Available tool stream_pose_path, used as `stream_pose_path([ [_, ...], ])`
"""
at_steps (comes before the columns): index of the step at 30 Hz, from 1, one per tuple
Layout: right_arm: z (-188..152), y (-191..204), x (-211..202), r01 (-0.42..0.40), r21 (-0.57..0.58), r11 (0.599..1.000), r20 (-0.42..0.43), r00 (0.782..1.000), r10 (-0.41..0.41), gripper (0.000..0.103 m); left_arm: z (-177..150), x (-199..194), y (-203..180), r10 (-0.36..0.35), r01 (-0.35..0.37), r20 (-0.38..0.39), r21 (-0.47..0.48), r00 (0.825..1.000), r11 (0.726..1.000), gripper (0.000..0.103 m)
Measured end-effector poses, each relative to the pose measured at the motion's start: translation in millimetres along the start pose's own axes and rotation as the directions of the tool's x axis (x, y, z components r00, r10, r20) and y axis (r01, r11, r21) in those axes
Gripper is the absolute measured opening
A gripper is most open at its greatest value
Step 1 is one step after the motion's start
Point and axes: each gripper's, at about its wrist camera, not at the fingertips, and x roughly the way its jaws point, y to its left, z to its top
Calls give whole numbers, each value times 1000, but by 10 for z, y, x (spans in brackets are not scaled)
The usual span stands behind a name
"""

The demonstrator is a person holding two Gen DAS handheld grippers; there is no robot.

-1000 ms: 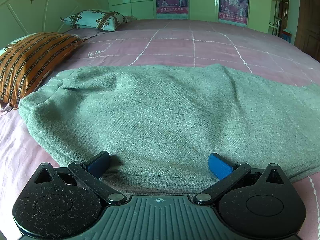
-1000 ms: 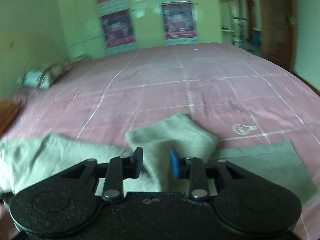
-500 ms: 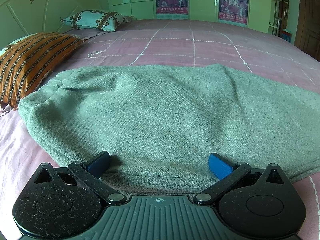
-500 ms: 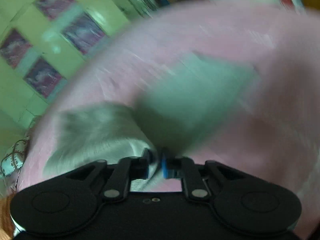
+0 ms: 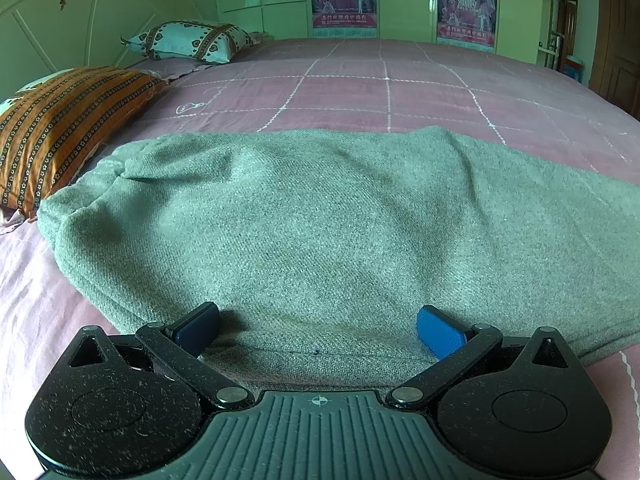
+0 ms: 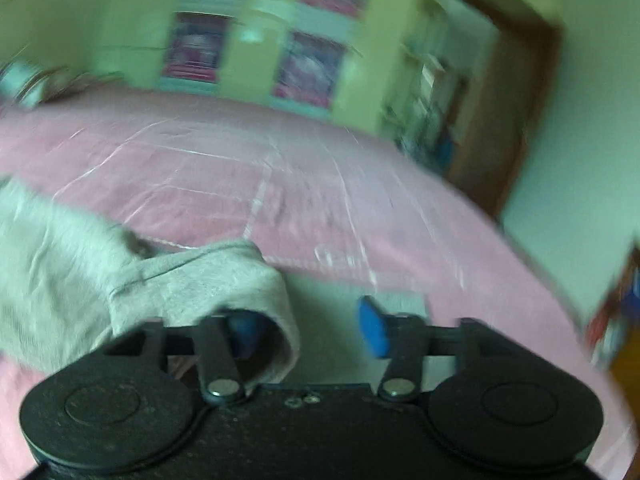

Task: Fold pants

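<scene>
Grey knit pants [image 5: 312,216] lie spread across the pink bed sheet [image 5: 384,92]. My left gripper [image 5: 318,330] is open wide, its blue pads resting on the near edge of the cloth with nothing pinched between them. In the blurred right wrist view, a leg end of the pants [image 6: 192,280] is bunched and draped over the left finger [image 6: 240,332] of my right gripper [image 6: 308,332]. Its jaws stand apart, and the right pad [image 6: 374,332] is bare and clear of the cloth. More grey cloth [image 6: 340,292] lies flat beneath the jaws.
An orange striped pillow [image 5: 60,120] lies at the left, with a white patterned pillow [image 5: 188,40] behind it. Green wardrobe doors with posters [image 5: 344,0] stand past the bed's far edge. A brown door [image 6: 520,100] is at the right.
The right gripper closed on the leg end, swung round with it, and now has its jaws apart with the cloth hanging on one finger. The left gripper and the pants' body have not moved.
</scene>
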Motion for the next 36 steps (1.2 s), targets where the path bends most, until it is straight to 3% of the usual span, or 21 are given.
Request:
stream_pose_path([
  [1, -7, -70, -13, -15, 45, 999, 12, 1000, 14, 0, 1, 0, -1, 1, -1, 0, 0, 1000, 1000, 103],
  [2, -24, -236, 10, -37, 174, 984, 5, 999, 36, 0, 1, 1, -1, 1, -1, 0, 1, 1000, 1000, 103],
  [3, -88, -440, 44, -60, 348, 936, -8, 998, 66, 0, 2, 0, -3, 3, -3, 0, 2, 1000, 1000, 103],
  [4, -237, -700, 94, -75, 556, 828, -22, 994, 105, 0, 3, 0, -6, 3, -3, 0, 3, 1000, 1000, 103],
  [5, -519, -1011, 203, -81, 792, 606, -29, 985, 170, 0, 3, 0, -8, 4, -4, -1, 5, 1000, 1000, 103],
  [7, -1104, -1279, 425, -50, 980, 194, -8, 958, 287, 0, 2, 2, -7, 5, -5, -1, 7, 1000, 1000, 103],
  [8, -1270, -1310, 451, -70, 993, 99, 37, 953, 302, 0, 0, 1, -5, 5, -5, -1, 7, 1000, 1000, 103],
  [9, -1263, -1311, 442, -83, 989, 122, 43, 952, 302, 0, -1, 1, -2, 5, -5, -1, 7, 1000, 1000, 103],
  [11, -1059, -1273, 390, -82, 960, 267, 2, 958, 285, 2, -3, 5, -4, 7, -7, -2, 8, 1000, 1000, 103],
  [14, -710, -1195, 293, -50, 849, 526, -77, 973, 217, 22, -3, 3, -3, 7, -7, -1, 8, 1000, 1000, 103],
  [16, -493, -1068, 232, -6, 701, 713, -131, 982, 138, 34, -4, 2, -3, 7, -7, -1, 8, 1000, 1000, 103],
  [17, -418, -1009, 182, 1, 619, 786, -130, 986, 101, 38, -4, 2, -2, 7, -7, -2, 9, 1000, 1000, 103],
  [19, -312, -839, 43, 8, 479, 878, -96, 994, 43, 35, -3, 2, -4, 7, -7, -2, 8, 1000, 1000, 103],
  [23, -207, -770, -56, 9, 388, 922, -22, 1000, 0, 35, -3, 2, -3, 7, -7, -2, 8, 1000, 1000, 103],
  [25, -140, -662, -84, 34, 284, 958, -9, 999, -33, 35, -2, 2, -3, 8, -8, -2, 8, 1000, 1000, 103],
  [28, -102, -520, -54, 19, 108, 994, -20, 1000, -17, 29, 1, -1, -11, 11, -11, -3, 11, 1000, 1000, 103],
  [31, -120, -346, -47, -47, -32, 998, -50, 998, 45, 14, -1, -4, -18, 13, -13, -3, 11, 1000, 1000, 103],
  [36, -83, -127, -75, -10, -172, 985, -1, 1000, 10, 13, -1, -5, -17, 12, -12, -4, 10, 1000, 1000, 103],
])
